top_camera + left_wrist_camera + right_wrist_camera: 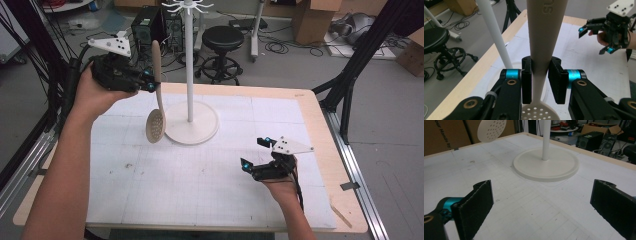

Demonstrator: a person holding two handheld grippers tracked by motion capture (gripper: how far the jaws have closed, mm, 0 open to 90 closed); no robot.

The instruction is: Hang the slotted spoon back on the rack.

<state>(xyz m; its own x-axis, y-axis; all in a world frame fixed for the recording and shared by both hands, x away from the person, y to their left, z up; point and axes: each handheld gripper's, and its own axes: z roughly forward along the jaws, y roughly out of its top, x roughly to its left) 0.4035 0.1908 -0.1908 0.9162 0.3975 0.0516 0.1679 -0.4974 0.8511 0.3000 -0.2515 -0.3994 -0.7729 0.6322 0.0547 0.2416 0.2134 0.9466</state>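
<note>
A beige slotted spoon (156,100) hangs upright above the table, its perforated bowl (155,126) lowest. My left gripper (152,83) is shut on its handle (541,47), both pads pressing on it, just left of the white rack pole (189,60). The rack's round base (192,123) rests on the white mat, and hooks (187,6) crown the pole. My right gripper (256,153) hovers low at the table's right, jaws wide open and nothing between them. In the right gripper view the spoon bowl (491,129) floats at upper left, beyond the base (546,165).
The white gridded mat (200,175) covers a wooden table (320,130). A thin wooden stick (341,212) lies at the near right corner. Behind the table stand a black stool (222,50), computer towers (150,25), cardboard boxes and cables. Black frame legs (350,85) rise at the right.
</note>
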